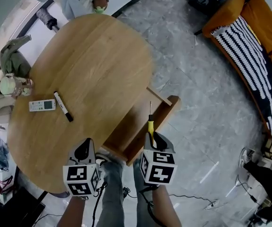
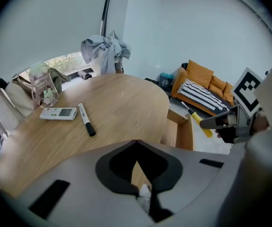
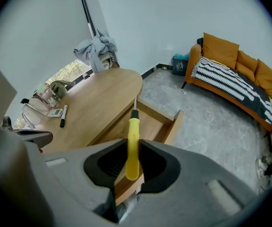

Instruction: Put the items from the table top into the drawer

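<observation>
Yellow plastic is what the right gripper [image 3: 132,163] pinches: its jaws press on the handle of a screwdriver [image 3: 132,143], with the thin metal shaft sticking out ahead toward twelve o'clock in the right gripper view. In the head view the tool hangs over the open wooden drawer [image 1: 166,109], which juts from the table [image 1: 93,65] at about five o'clock of the tabletop. The left gripper [image 2: 136,161] has its jaw tips pressed together on nothing and hovers near the table edge at seven o'clock of the drawer.

We judge the drop to be the risky part. The pads seem to hold only the lower part of the handle, so the long front end could swing down and the tip could jab the drawer floor or catch its front wall. If we let go from this height, the round handle may bounce or roll. If we let go too far toward three o'clock, it goes past the rim onto the stone floor.

The remote control [image 1: 42,105] and the marker [image 1: 63,107] lie on the table at nine o'clock, well apart from both grippers.
</observation>
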Action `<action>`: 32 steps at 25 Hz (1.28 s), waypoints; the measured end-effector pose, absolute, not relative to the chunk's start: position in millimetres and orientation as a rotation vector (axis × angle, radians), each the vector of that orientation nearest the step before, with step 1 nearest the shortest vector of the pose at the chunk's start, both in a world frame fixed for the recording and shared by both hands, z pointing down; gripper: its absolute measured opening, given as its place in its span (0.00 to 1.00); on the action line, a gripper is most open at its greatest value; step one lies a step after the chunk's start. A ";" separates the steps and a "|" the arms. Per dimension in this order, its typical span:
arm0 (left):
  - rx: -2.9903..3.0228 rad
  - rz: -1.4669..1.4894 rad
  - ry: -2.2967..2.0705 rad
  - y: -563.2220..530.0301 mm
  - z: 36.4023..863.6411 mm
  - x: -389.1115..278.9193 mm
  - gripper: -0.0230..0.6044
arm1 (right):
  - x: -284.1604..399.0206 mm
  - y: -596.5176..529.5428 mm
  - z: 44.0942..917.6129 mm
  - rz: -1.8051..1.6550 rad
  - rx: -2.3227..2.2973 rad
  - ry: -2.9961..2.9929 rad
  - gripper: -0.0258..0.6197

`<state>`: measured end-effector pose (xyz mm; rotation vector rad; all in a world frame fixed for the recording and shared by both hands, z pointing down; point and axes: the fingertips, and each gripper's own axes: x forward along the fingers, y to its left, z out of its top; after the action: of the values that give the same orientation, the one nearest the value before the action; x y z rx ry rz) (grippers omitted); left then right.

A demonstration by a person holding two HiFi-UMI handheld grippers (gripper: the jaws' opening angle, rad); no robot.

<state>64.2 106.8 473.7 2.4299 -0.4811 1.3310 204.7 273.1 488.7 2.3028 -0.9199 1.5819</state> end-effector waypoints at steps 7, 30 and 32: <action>2.410 1.347 -0.493 102.6 477.5 59.1 0.02 | 205.9 262.3 491.3 1.648 2.409 -0.943 0.16; 2.291 1.239 -0.696 73.1 479.0 -0.1 0.02 | 169.0 200.9 487.1 1.509 2.143 -1.190 0.23; 2.272 1.216 -0.731 67.1 478.1 -11.0 0.02 | 160.2 187.1 484.3 1.473 2.096 -1.244 0.23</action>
<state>-11.0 67.1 478.1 2.2724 -0.7307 1.2161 160.2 187.1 484.3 2.0958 -1.2442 1.4729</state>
